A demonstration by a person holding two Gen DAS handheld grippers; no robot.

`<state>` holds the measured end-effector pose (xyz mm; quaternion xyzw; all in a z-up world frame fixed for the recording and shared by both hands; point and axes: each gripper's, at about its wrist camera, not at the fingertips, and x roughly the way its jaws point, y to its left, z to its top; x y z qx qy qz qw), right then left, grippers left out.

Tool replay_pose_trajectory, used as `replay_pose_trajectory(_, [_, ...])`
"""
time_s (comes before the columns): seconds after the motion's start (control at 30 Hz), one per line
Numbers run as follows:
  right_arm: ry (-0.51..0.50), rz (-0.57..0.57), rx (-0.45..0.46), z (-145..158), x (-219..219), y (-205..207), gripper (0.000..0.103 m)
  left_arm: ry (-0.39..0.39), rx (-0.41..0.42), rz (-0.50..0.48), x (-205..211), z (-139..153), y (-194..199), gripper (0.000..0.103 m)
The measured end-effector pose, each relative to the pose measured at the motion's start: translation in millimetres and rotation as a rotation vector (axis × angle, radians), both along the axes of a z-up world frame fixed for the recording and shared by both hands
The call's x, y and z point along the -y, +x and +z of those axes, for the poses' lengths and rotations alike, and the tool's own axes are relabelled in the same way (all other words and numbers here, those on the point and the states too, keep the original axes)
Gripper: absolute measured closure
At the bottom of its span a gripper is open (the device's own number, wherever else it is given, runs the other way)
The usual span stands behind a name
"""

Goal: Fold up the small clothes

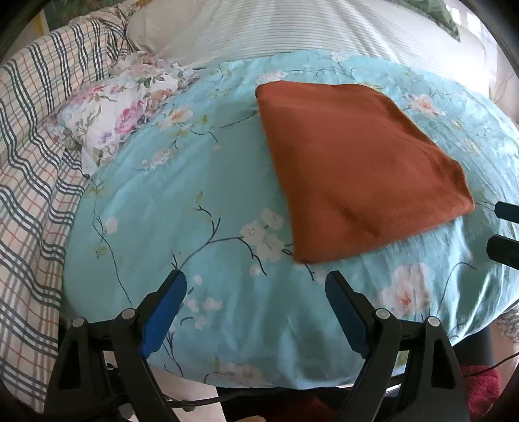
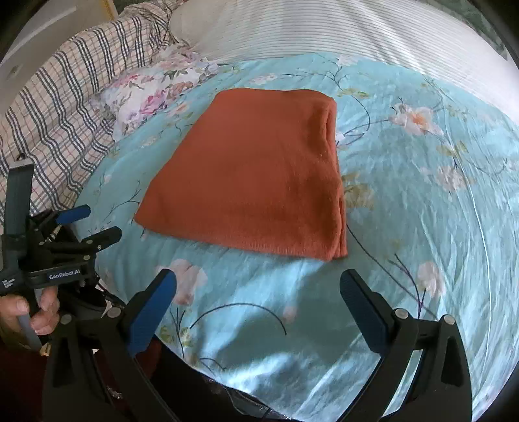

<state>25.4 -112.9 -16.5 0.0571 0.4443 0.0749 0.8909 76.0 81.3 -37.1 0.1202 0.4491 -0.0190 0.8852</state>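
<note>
A rust-orange garment [image 1: 353, 168] lies folded into a flat rectangle on the light blue floral sheet [image 1: 194, 201]; it also shows in the right wrist view [image 2: 253, 175], with its folded edges along the right side. My left gripper [image 1: 256, 279] is open and empty, just short of the garment's near left corner. My right gripper [image 2: 258, 279] is open and empty, just short of the garment's near edge. The left gripper [image 2: 97, 224] shows at the left of the right wrist view, held by a hand. The right gripper's fingertips [image 1: 506, 211] show at the right edge of the left wrist view.
A plaid blanket [image 1: 29, 181] is bunched along the left. A flowered pillowcase [image 1: 120, 113] lies at the sheet's far left. A white striped cover [image 2: 324, 29] lies beyond the sheet. The bed's near edge [image 1: 259, 383] is just under the grippers.
</note>
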Motion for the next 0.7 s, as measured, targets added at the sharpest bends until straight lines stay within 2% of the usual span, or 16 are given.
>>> replay_pose_trajectory(0.17, [-0.004, 0.011, 0.016, 7.3, -4.0, 11.9, 0.002, -0.024, 0.008, -0.004, 2.2, 6.4, 5.3, 0.015])
replay_pose_trajectory(0.4, [-0.021, 0.03, 0.033, 15.1, -10.4, 28.4, 0.002, -0.018, 0.035, -0.003, 8.7, 16.8, 11.2, 0.015])
replay_pose_trajectory(0.7, [-0.004, 0.027, 0.022, 15.3, -8.8, 44.9, 0.002, -0.03, 0.049, 0.016, 5.5, 26.1, 26.9, 0.015])
